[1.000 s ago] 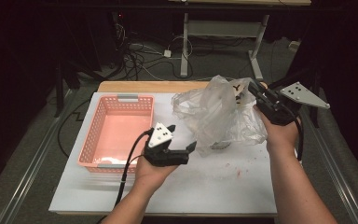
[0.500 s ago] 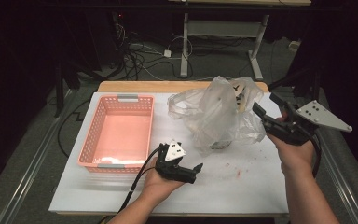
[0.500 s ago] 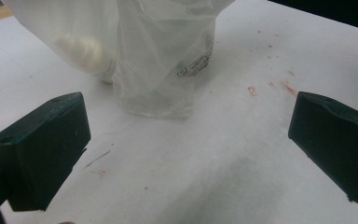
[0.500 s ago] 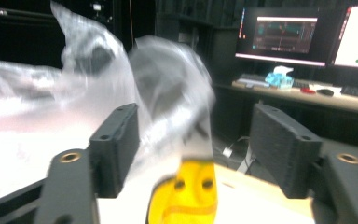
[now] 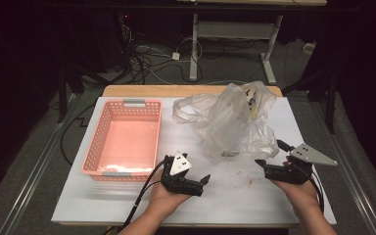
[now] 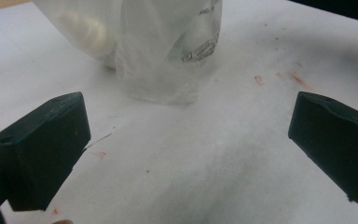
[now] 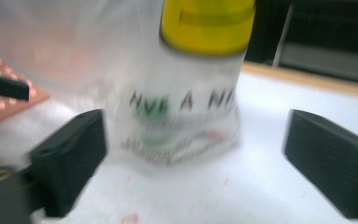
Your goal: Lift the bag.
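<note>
Lay thin, soft and slippery behind both grippers, this bag [image 5: 230, 122] right of the basket [image 5: 122, 142], best pinched at a loose fold; left gripper [image 5: 196, 183] released, right gripper [image 5: 269, 169] just opened, holding nothing.

A dim lab or test room: a white-topped table [image 5: 127, 205] stands on grey floor amid tangled cables [image 5: 147, 61], with a metal-legged desk frame [image 5: 235, 34] against dark surroundings behind.
</note>
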`<state>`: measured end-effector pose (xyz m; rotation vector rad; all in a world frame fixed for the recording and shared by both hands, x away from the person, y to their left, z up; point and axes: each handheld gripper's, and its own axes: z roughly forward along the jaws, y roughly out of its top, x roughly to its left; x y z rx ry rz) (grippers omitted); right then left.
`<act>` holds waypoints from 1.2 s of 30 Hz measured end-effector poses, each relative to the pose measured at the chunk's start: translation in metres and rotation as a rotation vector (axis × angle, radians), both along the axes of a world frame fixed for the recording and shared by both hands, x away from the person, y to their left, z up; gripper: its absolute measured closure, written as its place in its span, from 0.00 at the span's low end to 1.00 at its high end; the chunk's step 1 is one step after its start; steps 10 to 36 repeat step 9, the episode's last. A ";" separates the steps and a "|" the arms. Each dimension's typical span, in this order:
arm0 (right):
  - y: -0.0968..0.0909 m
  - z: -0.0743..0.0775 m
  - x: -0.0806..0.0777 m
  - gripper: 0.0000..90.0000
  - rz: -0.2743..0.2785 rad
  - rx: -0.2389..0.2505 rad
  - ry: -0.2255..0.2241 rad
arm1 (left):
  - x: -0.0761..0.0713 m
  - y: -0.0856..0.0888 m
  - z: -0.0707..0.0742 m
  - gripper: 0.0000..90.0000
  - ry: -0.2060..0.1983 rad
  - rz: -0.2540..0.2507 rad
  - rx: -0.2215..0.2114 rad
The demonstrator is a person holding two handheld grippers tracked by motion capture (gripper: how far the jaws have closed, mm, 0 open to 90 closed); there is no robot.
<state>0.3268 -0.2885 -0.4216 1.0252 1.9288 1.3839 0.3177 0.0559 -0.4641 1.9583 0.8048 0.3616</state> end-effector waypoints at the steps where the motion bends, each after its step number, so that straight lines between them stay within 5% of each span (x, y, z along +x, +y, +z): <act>1: 0.002 -0.008 -0.001 0.01 -0.005 0.010 0.031 | 0.000 0.000 -0.002 0.00 0.001 0.001 0.002; 9: 0.008 -0.037 -0.002 0.00 0.013 -0.024 0.095 | -0.002 -0.002 -0.010 0.00 0.005 0.003 0.016; 36: 0.008 -0.037 -0.002 0.00 0.013 -0.024 0.095 | -0.002 -0.002 -0.010 0.00 0.005 0.003 0.016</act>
